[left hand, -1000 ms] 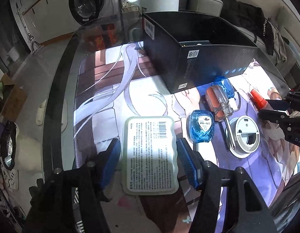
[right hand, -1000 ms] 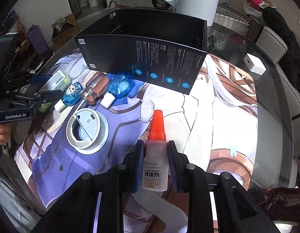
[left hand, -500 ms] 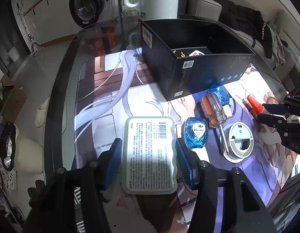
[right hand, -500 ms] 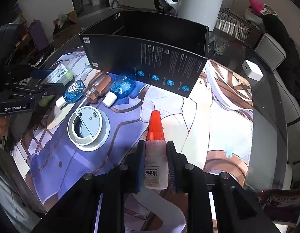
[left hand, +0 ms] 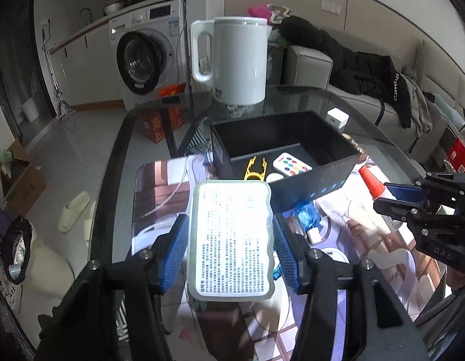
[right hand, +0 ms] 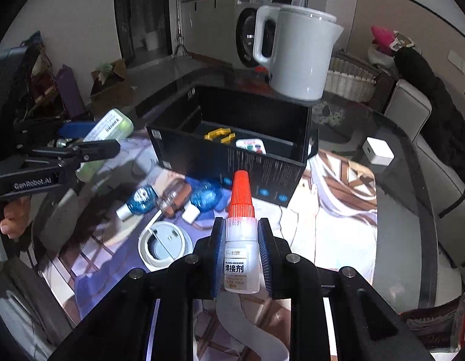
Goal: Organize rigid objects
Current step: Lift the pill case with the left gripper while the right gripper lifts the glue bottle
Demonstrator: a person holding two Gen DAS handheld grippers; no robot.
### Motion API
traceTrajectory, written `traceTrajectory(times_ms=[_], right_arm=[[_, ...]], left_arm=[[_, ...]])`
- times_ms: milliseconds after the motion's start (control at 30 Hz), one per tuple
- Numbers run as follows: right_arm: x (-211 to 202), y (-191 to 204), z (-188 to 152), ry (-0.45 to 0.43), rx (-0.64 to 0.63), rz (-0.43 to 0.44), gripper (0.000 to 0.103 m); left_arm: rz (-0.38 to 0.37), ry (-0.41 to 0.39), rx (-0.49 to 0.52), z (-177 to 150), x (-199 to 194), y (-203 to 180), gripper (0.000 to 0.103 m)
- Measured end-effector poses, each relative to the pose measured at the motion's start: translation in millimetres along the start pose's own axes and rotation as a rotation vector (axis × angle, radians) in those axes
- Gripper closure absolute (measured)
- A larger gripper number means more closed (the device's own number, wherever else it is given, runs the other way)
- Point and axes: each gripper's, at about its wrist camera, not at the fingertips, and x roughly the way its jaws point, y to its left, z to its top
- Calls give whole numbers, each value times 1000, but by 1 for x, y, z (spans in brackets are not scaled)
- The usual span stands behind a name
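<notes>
My left gripper (left hand: 229, 240) is shut on a flat pale-green case (left hand: 230, 239) with a printed label, held above the mat just short of the open black box (left hand: 337, 170). The box holds a yellow clip (left hand: 255, 170) and a white remote (left hand: 291, 167). My right gripper (right hand: 240, 251) is shut on a white glue bottle (right hand: 240, 258) with a red cap, lifted in front of the box (right hand: 262, 177). From the right wrist view the left gripper (right hand: 91, 150) and its case (right hand: 107, 134) hang left of the box.
On the mat lie two blue bottles (right hand: 142, 200) (right hand: 206, 197), a brown-handled screwdriver (right hand: 173, 197) and a white ring light (right hand: 164, 245). A white kettle (left hand: 241, 60) stands behind the box. A white charger cube (right hand: 378, 152) sits at the table's right.
Both grippers have risen from the mat with their loads and moved toward the box. The box's inside has come into sight.
</notes>
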Motion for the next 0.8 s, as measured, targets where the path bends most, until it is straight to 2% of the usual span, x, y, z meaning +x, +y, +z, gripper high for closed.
traceTrajectory(times_ms=[167, 267, 367, 533, 633, 800], right_arm=[[-42, 2, 12, -236, 39, 11, 82], [-64, 5, 12, -360, 43, -16, 82], [-80, 6, 8, -451, 61, -43, 82], [-92, 6, 0, -532, 88, -56, 82], [-102, 13, -4, -585, 46, -74, 82], [-108, 18, -3, -591, 28, -64, 82]], left_arm=[[10, -185, 4, 12, -30, -15, 49], [27, -296, 16, 16, -50, -24, 49], [42, -387, 24, 18, -65, -33, 49], [33, -420, 32, 19, -71, -40, 49], [32, -421, 35, 19, -69, -41, 49], [30, -420, 21, 20, -66, -41, 49]])
